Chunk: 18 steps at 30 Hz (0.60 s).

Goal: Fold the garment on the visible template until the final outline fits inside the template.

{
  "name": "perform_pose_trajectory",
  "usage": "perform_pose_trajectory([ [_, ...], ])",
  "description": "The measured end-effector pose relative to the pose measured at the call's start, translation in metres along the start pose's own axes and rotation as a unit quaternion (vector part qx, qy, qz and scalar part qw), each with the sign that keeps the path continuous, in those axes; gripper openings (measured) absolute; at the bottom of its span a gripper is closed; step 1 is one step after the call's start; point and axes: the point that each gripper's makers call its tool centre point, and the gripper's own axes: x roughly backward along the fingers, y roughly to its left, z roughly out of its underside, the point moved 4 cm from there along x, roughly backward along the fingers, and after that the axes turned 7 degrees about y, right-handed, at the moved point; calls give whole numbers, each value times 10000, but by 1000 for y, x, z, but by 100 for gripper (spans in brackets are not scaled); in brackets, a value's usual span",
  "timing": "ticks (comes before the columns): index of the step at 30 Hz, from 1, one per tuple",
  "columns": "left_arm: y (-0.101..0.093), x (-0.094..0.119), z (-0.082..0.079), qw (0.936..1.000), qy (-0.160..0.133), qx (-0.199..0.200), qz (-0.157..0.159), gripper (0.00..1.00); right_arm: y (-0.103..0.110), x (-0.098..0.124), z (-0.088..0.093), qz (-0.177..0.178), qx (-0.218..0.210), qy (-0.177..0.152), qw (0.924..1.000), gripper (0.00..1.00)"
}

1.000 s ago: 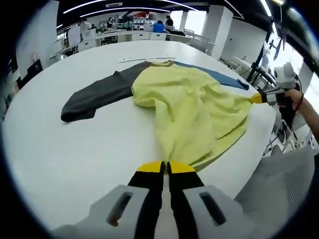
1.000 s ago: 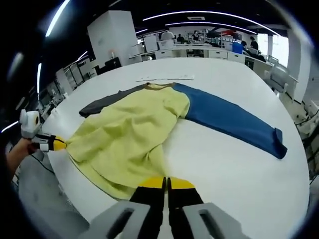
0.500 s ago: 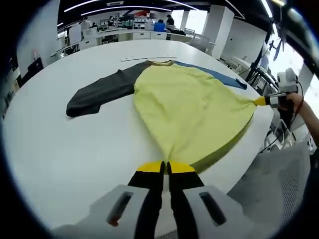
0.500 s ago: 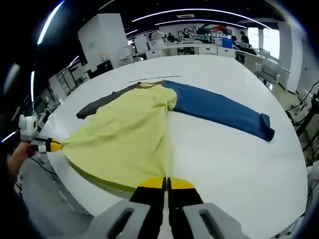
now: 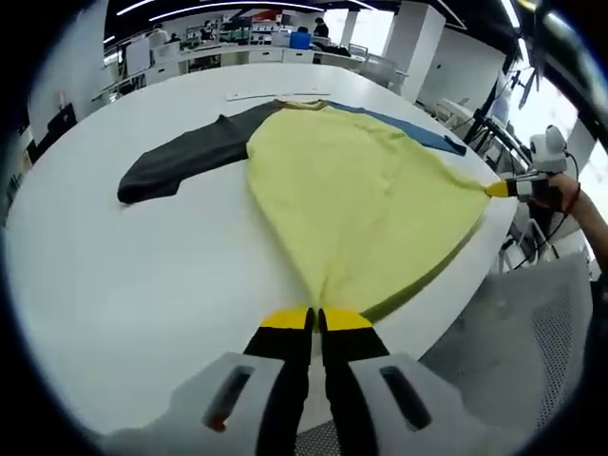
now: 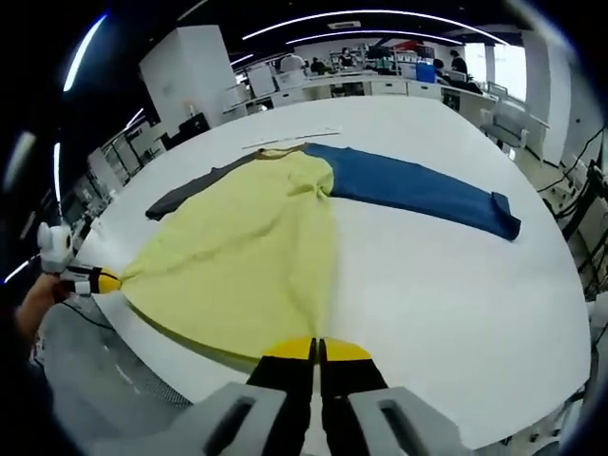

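My left gripper (image 5: 315,318) and right gripper (image 6: 316,349) each pinched a hem corner of the yellow shirt (image 5: 361,199); I judged even tension kept it flat.

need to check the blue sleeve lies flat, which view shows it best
The right gripper view: the blue sleeve lies in full there, shoulder to cuff, flat on the white table. The left gripper view gives only a thin blue strip past the yellow body.
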Motion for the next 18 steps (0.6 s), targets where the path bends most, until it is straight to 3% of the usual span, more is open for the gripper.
perform_pose_trajectory([
  [6,1,-5,13,9997,213,-60,-39,0,1,-5,18,43,-134,110,9998,0],
  [18,1,-12,28,9989,460,-92,-33,0,-2,-11,32,83,-264,252,9993,0],
])
